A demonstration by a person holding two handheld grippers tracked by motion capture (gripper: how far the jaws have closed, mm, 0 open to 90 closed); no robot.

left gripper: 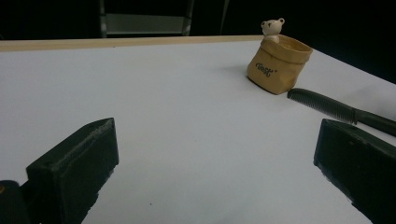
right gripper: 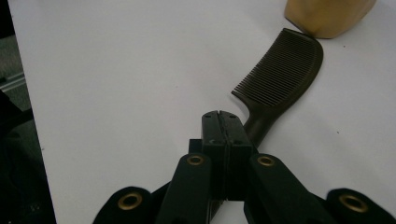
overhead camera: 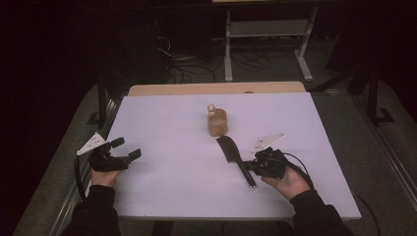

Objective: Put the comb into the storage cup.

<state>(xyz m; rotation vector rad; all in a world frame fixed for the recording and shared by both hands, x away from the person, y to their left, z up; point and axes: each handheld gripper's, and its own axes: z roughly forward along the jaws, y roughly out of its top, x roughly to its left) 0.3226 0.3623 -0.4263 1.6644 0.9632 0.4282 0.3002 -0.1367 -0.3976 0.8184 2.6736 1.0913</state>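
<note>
While the left hand-held gripper [overhead camera: 125, 148] rests near the left edge of the white counter [overhead camera: 167, 187] with its jaws spread wide and nothing between them, the right hand-held gripper [overhead camera: 253, 165] sits at the right front, jaws pressed together.

In the right gripper view the two black jaws meet face to face, and the handle of the dark comb [right gripper: 280, 77] runs under and just beside their tips. Whether the handle is actually pinched between the pads cannot be told from this angle; the jaws look clenched against each other, touching the handle at most.

Comb position: flat on the counter, right of centre, toothed head pointing away from the person and handle end toward the right hand [overhead camera: 290, 183]. In the high view the comb [overhead camera: 235, 158] lies diagonally, its head just in front of the tan pouch [overhead camera: 217, 123].

The pouch stands upright near the middle of the counter, with a small white bear figure [left gripper: 272, 29] poking out of its top at the back rim. In the right gripper view the comb's far tip is touching or almost touching the pouch's base.
</note>
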